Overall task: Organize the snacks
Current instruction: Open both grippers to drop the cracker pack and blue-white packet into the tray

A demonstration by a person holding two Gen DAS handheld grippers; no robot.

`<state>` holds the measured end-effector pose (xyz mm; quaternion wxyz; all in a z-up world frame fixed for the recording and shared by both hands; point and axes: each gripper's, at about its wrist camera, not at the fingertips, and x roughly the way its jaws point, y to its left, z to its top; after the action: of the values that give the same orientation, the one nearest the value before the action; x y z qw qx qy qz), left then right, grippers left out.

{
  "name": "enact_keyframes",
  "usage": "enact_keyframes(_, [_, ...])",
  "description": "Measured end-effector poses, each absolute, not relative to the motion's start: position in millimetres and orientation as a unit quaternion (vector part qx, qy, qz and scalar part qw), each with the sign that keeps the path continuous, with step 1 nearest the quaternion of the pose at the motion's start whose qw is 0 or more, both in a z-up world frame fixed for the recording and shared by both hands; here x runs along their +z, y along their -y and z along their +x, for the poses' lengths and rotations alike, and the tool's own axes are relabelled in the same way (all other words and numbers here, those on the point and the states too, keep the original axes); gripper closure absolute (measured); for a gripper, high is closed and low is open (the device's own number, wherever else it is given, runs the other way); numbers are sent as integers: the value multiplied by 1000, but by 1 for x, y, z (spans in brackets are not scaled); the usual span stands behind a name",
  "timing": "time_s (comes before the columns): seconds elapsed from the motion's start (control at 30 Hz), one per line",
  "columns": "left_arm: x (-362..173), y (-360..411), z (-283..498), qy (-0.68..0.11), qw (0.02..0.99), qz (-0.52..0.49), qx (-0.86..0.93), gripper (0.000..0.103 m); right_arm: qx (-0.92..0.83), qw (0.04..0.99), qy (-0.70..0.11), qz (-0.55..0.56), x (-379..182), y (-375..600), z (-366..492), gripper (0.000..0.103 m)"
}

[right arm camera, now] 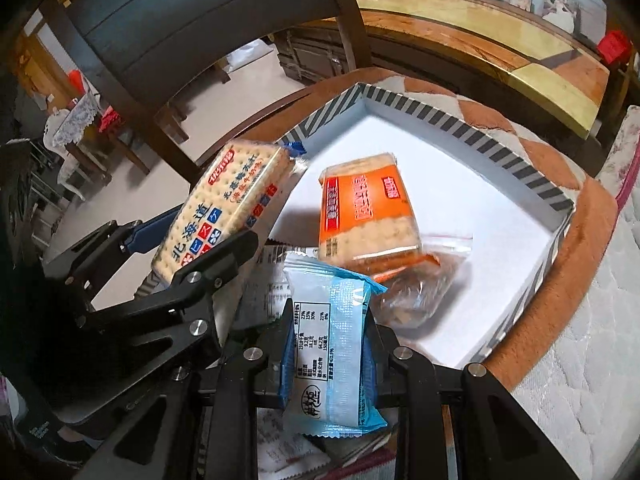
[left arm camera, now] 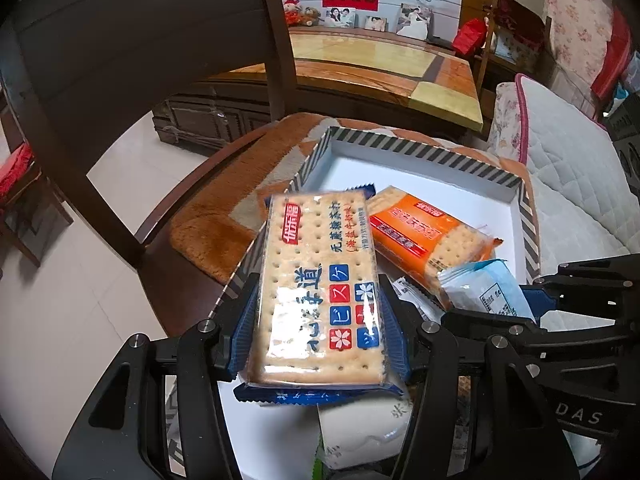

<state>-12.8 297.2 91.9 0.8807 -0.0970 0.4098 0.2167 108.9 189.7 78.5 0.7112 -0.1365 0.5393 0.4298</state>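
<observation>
My left gripper [left arm camera: 318,280] is shut on a blue-edged cracker pack [left arm camera: 316,264], held flat above the left side of a striped-rim white box [left arm camera: 400,148]. From the right wrist view the same pack [right arm camera: 224,200] hangs over the box's left wall [right arm camera: 320,116]. My right gripper [right arm camera: 330,316] is shut on a light-blue snack packet [right arm camera: 332,360], held over the near part of the box. An orange cracker pack [right arm camera: 368,208] lies inside the box, partly on a clear zip bag [right arm camera: 424,280] with brown contents.
The box rests on an orange plush cushion [left arm camera: 208,236] on a dark wooden chair [left arm camera: 120,80]. A quilted white mattress [left arm camera: 580,184] lies to the right, a long wooden table [left arm camera: 380,64] behind. More wrappers [left arm camera: 360,432] lie in the box under the grippers.
</observation>
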Motion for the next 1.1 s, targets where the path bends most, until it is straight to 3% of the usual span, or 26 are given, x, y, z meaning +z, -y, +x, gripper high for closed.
enact_keyframes(0.27, [92,-294,-12,-407,881,-89,225,48,410,734,-526,-125,78,-188,118,76])
enact_keyframes(0.47, [96,-294,-17,-397,884,-92,229,48,400,745,-521,-114,89,-179,116,53])
enact_keyframes(0.9, [114,-272,-34,-381,893,-82,226,46,394,769,-494,-101,117,-138,87,52])
enact_keyframes(1.03, [119,-262,-44,-374,894,-80,235,36,391,777,-483,-99,123,-121,72,52])
enact_keyframes(1.1, [122,-256,-50,-367,895,-81,240,36,391,781,-478,-98,124,-112,62,52])
